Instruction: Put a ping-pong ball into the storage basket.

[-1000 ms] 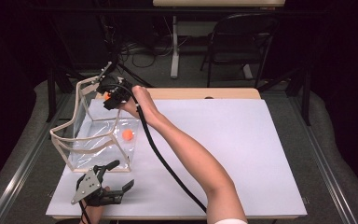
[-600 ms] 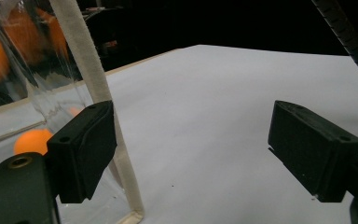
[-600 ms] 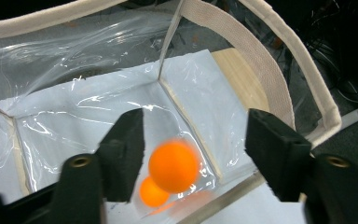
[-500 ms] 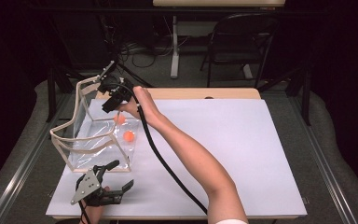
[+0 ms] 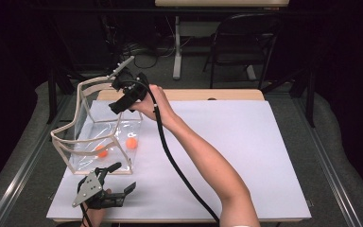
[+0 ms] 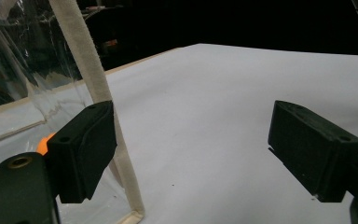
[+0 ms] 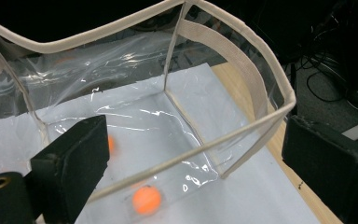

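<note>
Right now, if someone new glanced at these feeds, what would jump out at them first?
Probably the clear plastic bag with pale trim, standing open at the white table's left side, with two orange balls on its floor. Next, the right hand-held gripper above the bag's far rim, its jaws having just opened with nothing between them. The left hand-held gripper waits open at the near edge.

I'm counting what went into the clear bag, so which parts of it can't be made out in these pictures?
- Right gripper view: one orange ball sits half behind that gripper's left jaw.
- Left gripper view: an orange ball is mostly hidden behind the left jaw; the clear bag is cut off by the frame's left edge.
- High view: glare and creases on the bag's plastic blur its floor.
</note>
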`<state>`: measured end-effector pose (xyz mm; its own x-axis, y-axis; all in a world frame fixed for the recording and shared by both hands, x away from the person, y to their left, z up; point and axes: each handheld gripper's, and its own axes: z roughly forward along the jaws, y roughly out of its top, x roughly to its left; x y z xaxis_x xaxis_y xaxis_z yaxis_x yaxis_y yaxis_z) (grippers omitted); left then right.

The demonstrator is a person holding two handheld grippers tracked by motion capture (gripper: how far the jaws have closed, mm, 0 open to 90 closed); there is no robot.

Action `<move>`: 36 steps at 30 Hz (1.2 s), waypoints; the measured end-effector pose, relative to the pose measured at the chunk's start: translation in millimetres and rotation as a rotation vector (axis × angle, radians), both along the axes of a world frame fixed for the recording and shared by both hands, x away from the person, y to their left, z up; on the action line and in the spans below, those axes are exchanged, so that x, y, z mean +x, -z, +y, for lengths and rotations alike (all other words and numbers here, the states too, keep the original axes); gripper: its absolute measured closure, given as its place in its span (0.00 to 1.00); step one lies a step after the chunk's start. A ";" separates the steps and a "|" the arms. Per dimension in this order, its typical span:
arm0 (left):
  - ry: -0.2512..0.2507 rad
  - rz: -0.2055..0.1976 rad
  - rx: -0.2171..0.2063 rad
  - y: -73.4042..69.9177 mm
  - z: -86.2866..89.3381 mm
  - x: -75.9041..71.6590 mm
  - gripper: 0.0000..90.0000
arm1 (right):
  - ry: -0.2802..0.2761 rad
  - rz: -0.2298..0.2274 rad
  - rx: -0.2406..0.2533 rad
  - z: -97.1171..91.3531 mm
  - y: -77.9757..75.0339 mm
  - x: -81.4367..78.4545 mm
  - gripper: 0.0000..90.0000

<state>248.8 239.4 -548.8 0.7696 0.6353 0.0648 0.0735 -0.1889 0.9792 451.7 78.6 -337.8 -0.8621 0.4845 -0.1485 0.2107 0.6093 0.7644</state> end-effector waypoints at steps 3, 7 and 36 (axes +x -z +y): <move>-0.003 -0.002 0.006 0.0 -0.4 0.3 0.18 | 0.000 0.000 0.016 -7.8 -1.4 -2.8 0.07; -0.002 0.001 0.004 0.2 -1.1 0.5 0.18 | 0.002 -0.001 0.025 -17.6 -1.2 -6.3 0.07; -0.012 0.005 0.007 0.8 -1.7 -0.3 0.18 | 0.032 0.025 0.044 -81.2 35.6 -25.7 0.05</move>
<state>248.5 237.7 -549.6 0.7624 0.6438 0.0653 0.0804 -0.1944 0.9776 426.0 -2.6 -373.5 -0.8491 0.5177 -0.1049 0.2490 0.5674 0.7849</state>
